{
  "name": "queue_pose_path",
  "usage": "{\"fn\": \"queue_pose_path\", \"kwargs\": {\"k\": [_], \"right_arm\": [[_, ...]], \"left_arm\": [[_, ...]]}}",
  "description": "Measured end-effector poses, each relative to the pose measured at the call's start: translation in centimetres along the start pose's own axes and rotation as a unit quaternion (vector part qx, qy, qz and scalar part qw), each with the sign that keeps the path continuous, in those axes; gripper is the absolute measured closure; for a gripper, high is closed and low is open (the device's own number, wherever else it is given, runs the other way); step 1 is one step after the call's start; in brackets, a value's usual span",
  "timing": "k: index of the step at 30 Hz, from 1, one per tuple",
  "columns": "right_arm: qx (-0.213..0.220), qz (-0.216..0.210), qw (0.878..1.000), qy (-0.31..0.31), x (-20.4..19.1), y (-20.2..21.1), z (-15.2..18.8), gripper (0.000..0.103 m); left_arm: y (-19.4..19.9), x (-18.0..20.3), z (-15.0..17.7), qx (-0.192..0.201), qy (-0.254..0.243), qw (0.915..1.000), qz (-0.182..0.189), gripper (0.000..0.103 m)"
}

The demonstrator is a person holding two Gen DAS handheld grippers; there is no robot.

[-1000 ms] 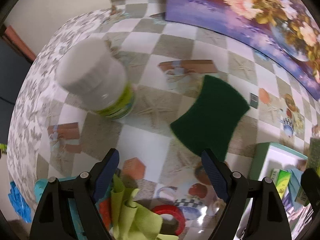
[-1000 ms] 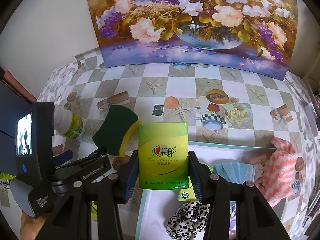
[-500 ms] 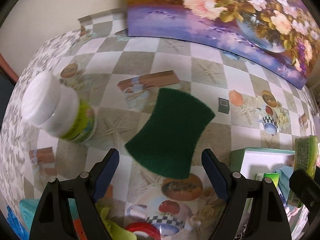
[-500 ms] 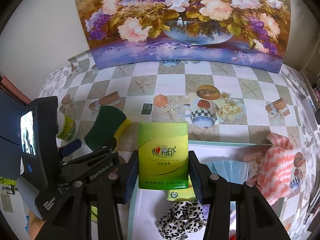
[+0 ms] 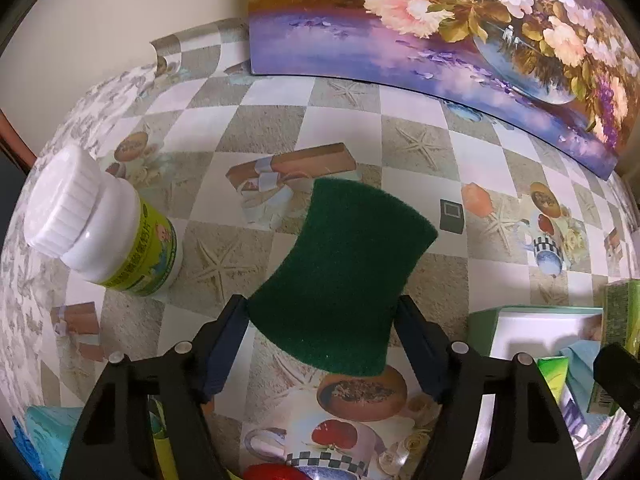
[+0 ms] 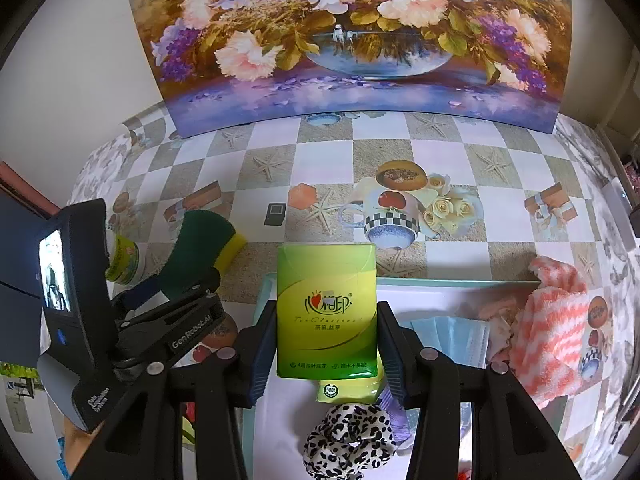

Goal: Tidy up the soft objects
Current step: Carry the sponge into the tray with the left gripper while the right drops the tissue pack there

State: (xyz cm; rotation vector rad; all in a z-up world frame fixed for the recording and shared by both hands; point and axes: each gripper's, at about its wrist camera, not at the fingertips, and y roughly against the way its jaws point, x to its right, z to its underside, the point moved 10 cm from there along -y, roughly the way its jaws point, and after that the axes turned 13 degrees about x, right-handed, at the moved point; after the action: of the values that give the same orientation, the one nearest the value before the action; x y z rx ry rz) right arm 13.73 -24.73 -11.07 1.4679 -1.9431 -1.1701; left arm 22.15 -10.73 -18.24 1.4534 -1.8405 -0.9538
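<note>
My left gripper stands with its fingers against both sides of the green scouring sponge, which lies on the checkered tablecloth. The sponge's yellow underside shows in the right wrist view. My right gripper is shut on a green tissue pack and holds it above the near-left part of the white tray. In the tray lie a leopard-print scrunchie, a blue face mask, a second green pack and a pink striped towel.
A white pill bottle with a green label stands left of the sponge. A flower painting leans on the wall at the back. A red ring and green cloth lie under my left gripper.
My left gripper has moved forward and right from the bottle to the sponge and closed in on its sides. My right gripper still holds the tissue pack, almost unmoved.
</note>
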Motion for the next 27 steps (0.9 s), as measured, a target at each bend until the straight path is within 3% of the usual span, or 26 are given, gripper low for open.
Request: {"fn": "queue_pose_path", "kwargs": {"k": [7,16,27], "right_arm": [[0.003,0.002,1.000,0.000,0.0,0.5,-0.1,0.053],[0.021,0.015,1.000,-0.004,1.1,3.0,-0.4,0.053],[0.039,0.026,0.998,-0.043,4.6,6.6,-0.1,0.053]], "left_arm": [[1.1,-0.1,-0.4,0.002,0.012,0.9999,0.004,0.031],[5.7,-0.6,-1.2,0.007,0.031,0.9995,-0.002,0.031],[12.5,1.0,-2.5,0.059,0.015,0.9980,0.013,0.031]]}}
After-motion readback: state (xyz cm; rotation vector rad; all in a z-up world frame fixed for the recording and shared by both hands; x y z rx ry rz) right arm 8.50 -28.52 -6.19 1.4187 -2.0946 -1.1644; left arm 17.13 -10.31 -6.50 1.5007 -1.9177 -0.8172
